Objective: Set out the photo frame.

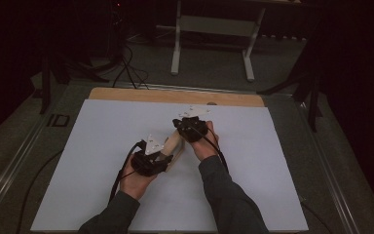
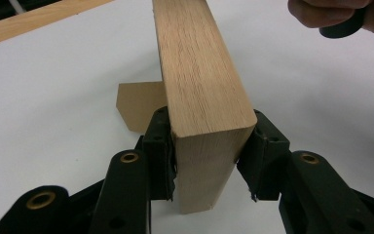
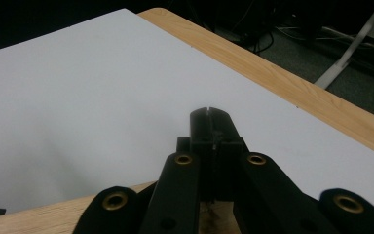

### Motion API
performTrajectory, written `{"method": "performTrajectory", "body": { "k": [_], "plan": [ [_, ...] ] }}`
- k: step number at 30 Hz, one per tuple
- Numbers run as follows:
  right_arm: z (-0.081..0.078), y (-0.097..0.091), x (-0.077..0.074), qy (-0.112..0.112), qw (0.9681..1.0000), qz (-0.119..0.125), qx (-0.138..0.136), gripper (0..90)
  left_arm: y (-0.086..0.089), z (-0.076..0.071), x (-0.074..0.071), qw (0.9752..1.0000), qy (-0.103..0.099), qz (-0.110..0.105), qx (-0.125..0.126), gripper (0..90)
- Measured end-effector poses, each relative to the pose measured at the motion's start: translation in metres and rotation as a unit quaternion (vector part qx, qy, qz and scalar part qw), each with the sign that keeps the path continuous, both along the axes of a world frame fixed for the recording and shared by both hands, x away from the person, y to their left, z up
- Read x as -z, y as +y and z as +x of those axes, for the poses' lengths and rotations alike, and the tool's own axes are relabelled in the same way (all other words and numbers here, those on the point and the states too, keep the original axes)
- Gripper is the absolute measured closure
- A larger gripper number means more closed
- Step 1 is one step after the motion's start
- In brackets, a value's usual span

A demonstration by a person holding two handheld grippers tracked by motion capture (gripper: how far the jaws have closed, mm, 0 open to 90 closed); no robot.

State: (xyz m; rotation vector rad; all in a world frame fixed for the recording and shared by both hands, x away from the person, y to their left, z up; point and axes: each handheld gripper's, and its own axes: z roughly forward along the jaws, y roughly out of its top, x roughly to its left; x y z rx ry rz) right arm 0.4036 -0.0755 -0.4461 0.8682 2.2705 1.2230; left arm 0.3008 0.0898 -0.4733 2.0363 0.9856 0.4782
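My left gripper (image 1: 161,159) is shut on a light wooden block (image 1: 174,141) near the middle of the white sheet (image 1: 97,146). In the left gripper view both pads (image 2: 163,156) press on the sides of the block (image 2: 199,83), which runs away from the camera. A flat wooden piece (image 2: 139,105) lies behind it, partly hidden. My right gripper (image 1: 189,122) hovers at the block's far end, apart from the left one. Its jaws (image 3: 209,119) are shut with nothing between them, and a strip of wood (image 3: 53,214) shows below them.
The sheet covers a wooden tabletop whose bare edge (image 1: 175,96) runs along the far side. Beyond it stand a white table frame (image 1: 214,29) and cables (image 1: 126,68) on a dark floor. The right hand (image 2: 331,14) shows in the left gripper view's top right corner.
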Motion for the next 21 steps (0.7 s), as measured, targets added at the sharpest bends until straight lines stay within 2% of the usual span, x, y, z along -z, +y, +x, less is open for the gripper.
{"method": "performTrajectory", "body": {
  "k": [13,21],
  "plan": [
    [-0.0006,-0.0043,0.0004,0.0,1.0,0.001,0.005,89.8,0.0073,0.0047,0.0009,0.9998,-0.001,-0.006,-0.02,58.9],
    [-0.002,-0.0063,-0.0006,0.003,1.0,-0.003,0.008,89.8,0.0086,0.0059,0.0008,0.9998,-0.003,-0.002,-0.019,58.7]
  ]
}}
